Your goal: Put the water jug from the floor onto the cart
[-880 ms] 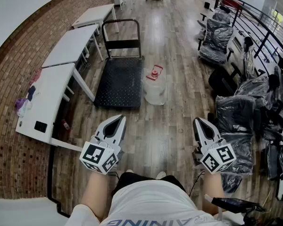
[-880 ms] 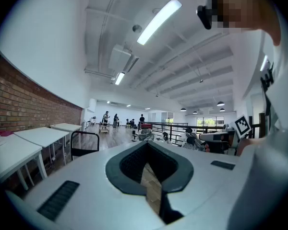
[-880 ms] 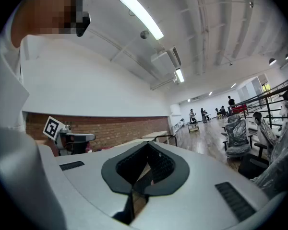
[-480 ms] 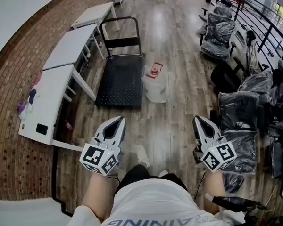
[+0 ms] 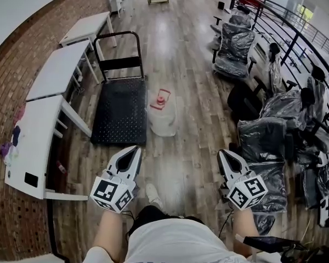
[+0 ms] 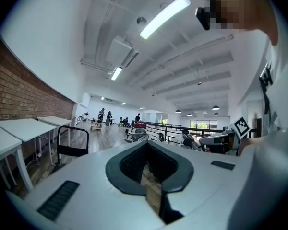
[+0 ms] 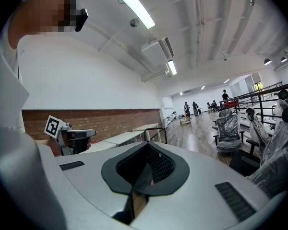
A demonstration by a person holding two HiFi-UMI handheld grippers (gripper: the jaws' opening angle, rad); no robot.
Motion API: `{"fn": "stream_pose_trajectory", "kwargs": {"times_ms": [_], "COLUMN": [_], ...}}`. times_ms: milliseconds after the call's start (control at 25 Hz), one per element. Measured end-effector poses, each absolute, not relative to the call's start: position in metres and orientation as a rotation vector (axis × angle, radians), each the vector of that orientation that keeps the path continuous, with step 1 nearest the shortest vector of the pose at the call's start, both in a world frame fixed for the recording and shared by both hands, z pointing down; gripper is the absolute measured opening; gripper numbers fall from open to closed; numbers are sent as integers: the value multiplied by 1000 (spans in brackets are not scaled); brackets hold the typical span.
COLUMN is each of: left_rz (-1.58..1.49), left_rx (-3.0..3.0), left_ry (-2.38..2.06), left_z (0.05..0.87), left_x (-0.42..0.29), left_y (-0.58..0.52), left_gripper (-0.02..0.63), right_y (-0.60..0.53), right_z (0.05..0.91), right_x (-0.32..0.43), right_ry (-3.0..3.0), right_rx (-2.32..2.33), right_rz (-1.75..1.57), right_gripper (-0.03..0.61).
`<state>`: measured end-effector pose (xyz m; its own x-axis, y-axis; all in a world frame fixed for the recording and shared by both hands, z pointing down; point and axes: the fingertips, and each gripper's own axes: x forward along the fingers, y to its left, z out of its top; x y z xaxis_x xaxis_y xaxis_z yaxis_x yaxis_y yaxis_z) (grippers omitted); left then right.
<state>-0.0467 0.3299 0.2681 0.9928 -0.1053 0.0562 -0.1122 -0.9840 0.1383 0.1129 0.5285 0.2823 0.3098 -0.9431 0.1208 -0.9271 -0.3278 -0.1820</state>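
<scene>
In the head view the person has stepped forward since the earlier frames. The clear plastic water jug with a red cap (image 5: 163,119) now sits lower in frame and nearer the tools. It stands upright on the wooden plank floor (image 5: 192,163) as before, just beside the right edge of the black flat platform cart (image 5: 119,114). How much the jug holds cannot be read. The left tool (image 5: 135,149) and right tool (image 5: 221,153) are held out side by side, each tapering to a closed tip, apart from the jug. White rectangular surfaces (image 5: 52,73) line the red brick wall (image 5: 11,53) on the left. Plastic-wrapped office chairs (image 5: 233,40) stand along a black railing (image 5: 288,29) on the right. In the left gripper view the left tool (image 6: 147,150) has its jaws together on nothing, with the cart's upright handle (image 6: 72,143) ahead. In the right gripper view the right tool (image 7: 148,150) is likewise closed and empty, with brick wall (image 7: 110,116) and a wrapped chair (image 7: 228,123) beyond.
</scene>
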Motion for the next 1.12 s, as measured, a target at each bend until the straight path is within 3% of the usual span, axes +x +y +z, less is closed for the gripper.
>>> {"fn": "stream_pose_trajectory", "kwargs": {"times_ms": [560, 1120], "left_rz": [37, 83], "left_rx": [2944, 2918], "left_ry": [-263, -378], "left_z": [277, 293], "left_x": [-16, 3], "left_y": [142, 47], "left_gripper": [0, 0], "right_y": [346, 222], "right_z": [271, 293], "right_x": [148, 185], "right_ry": [1855, 1977], "right_rx": [-2485, -2371], "right_rz": [-317, -364], "right_gripper": [-5, -5]}}
